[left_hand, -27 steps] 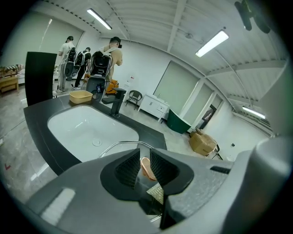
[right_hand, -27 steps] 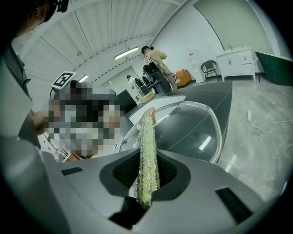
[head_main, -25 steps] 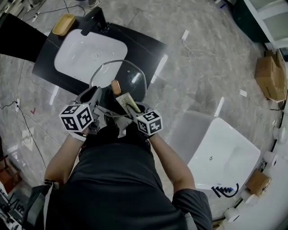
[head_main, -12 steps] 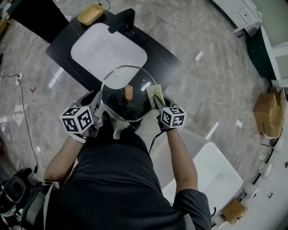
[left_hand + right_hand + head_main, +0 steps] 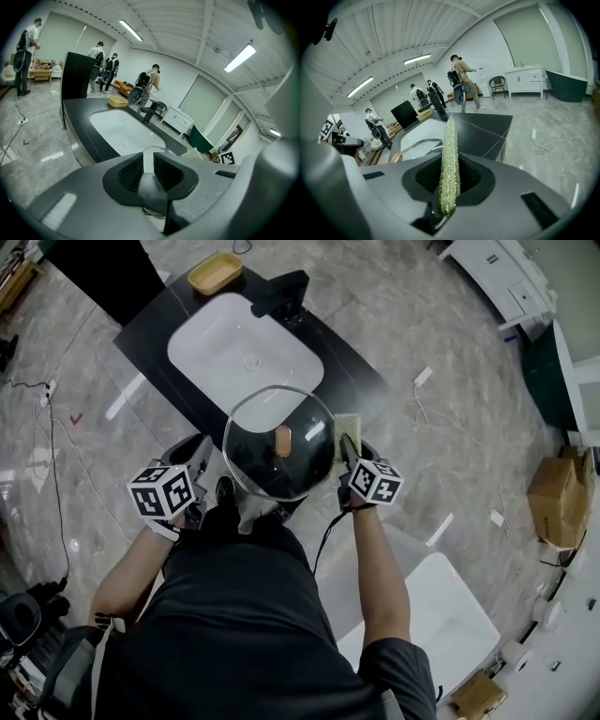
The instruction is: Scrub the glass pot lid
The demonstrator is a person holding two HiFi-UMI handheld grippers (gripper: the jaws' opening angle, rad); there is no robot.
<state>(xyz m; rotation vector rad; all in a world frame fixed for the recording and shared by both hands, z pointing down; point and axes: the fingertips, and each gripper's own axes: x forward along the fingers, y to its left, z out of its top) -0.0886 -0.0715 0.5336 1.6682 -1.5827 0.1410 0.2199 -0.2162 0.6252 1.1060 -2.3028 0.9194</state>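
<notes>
The glass pot lid (image 5: pixel 267 465), round with a wooden knob (image 5: pixel 282 440), hangs level in front of me over the near edge of the black counter. My left gripper (image 5: pixel 214 465) is shut on the lid's left rim; in the left gripper view the thin rim (image 5: pixel 159 149) runs out from between the jaws of the left gripper (image 5: pixel 148 165). My right gripper (image 5: pixel 349 446) is shut on a yellow-green sponge (image 5: pixel 347 426) that sits at the lid's right rim. Edge-on in the right gripper view, the sponge (image 5: pixel 450 154) stands up from the right gripper (image 5: pixel 449 176), with the lid (image 5: pixel 417 143) to its left.
Beyond the lid lies a white sink (image 5: pixel 246 357) set in a black counter (image 5: pixel 352 371), with a black faucet (image 5: pixel 279 292) and a wooden dish (image 5: pixel 215 273). A white tub (image 5: pixel 450 615) and a cardboard box (image 5: pixel 561 486) sit on the floor at right. Several people stand far off.
The sponge has slid rightward across the lid, from near the knob to the right rim. The left gripper keeps its hold on the rim; the view has drifted toward the sink.
</notes>
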